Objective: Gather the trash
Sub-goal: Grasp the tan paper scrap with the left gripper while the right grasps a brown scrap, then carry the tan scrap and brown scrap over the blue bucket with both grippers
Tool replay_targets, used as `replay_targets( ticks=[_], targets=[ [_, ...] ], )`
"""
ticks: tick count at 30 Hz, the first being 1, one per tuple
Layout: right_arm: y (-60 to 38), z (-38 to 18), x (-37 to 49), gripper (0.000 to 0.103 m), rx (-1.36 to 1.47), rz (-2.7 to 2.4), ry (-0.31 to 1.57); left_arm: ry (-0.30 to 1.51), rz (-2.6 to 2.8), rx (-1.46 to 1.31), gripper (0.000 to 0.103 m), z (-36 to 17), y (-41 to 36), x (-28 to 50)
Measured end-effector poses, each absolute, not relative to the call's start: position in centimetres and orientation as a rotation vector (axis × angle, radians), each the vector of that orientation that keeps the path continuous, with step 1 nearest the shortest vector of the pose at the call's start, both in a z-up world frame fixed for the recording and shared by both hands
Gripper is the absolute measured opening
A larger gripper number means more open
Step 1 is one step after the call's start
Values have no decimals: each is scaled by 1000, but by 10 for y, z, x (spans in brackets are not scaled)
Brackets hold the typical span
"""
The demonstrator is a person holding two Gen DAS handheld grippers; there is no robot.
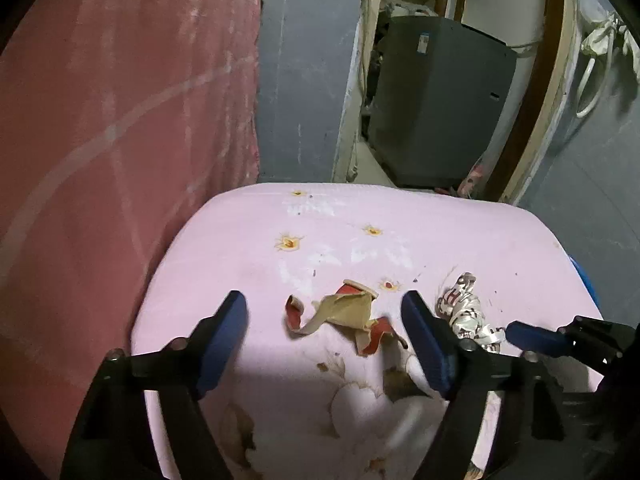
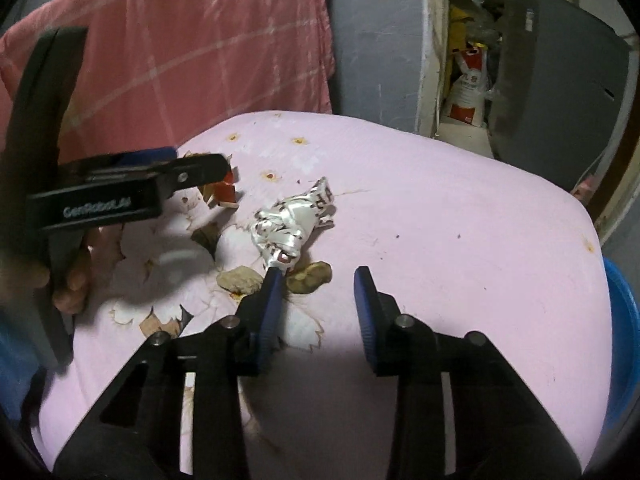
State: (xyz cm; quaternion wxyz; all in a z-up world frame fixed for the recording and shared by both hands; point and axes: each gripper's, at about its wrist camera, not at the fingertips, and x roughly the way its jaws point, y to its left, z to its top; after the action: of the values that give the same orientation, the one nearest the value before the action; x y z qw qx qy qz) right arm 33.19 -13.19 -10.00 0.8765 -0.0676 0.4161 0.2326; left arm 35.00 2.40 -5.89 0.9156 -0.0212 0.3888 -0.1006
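A torn red and tan paper wrapper [image 1: 340, 314] lies on the pink cloth-covered table [image 1: 460, 236]. My left gripper [image 1: 324, 312] is open, its blue fingers either side of the wrapper, just above it. A crumpled silver printed wrapper [image 1: 464, 304] lies to its right. In the right wrist view the silver wrapper [image 2: 296, 220] lies just ahead of my open right gripper [image 2: 318, 276], whose left fingertip [image 2: 274, 280] touches its near end. The red wrapper [image 2: 224, 192] shows partly behind the left gripper [image 2: 200, 168]. Two brown scraps [image 2: 308, 276] lie near the fingertips.
A pink blanket [image 1: 120, 120] hangs at the left behind the table. A grey appliance [image 1: 440, 104] stands in the doorway beyond. A blue bin rim [image 2: 624, 320] shows past the table's right edge. A red and white sack [image 2: 468, 88] stands in the doorway.
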Motion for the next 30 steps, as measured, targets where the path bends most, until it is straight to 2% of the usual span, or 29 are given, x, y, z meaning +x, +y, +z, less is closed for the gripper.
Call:
replay_targets(
  ticks=[5, 10, 22, 30],
  targets=[
    [-127, -102, 332, 24, -165, 502, 881, 832, -230, -52, 40, -63, 23, 356],
    [-130, -101, 330, 20, -145, 504, 877, 829, -248, -62, 26, -63, 22, 353],
    [-145, -96, 317, 19, -71, 463, 825, 818, -248, -92, 16, -63, 16, 322],
    [-161, -73, 292, 19, -13, 436, 681, 727, -278, -180, 13, -48, 13, 293]
  ],
)
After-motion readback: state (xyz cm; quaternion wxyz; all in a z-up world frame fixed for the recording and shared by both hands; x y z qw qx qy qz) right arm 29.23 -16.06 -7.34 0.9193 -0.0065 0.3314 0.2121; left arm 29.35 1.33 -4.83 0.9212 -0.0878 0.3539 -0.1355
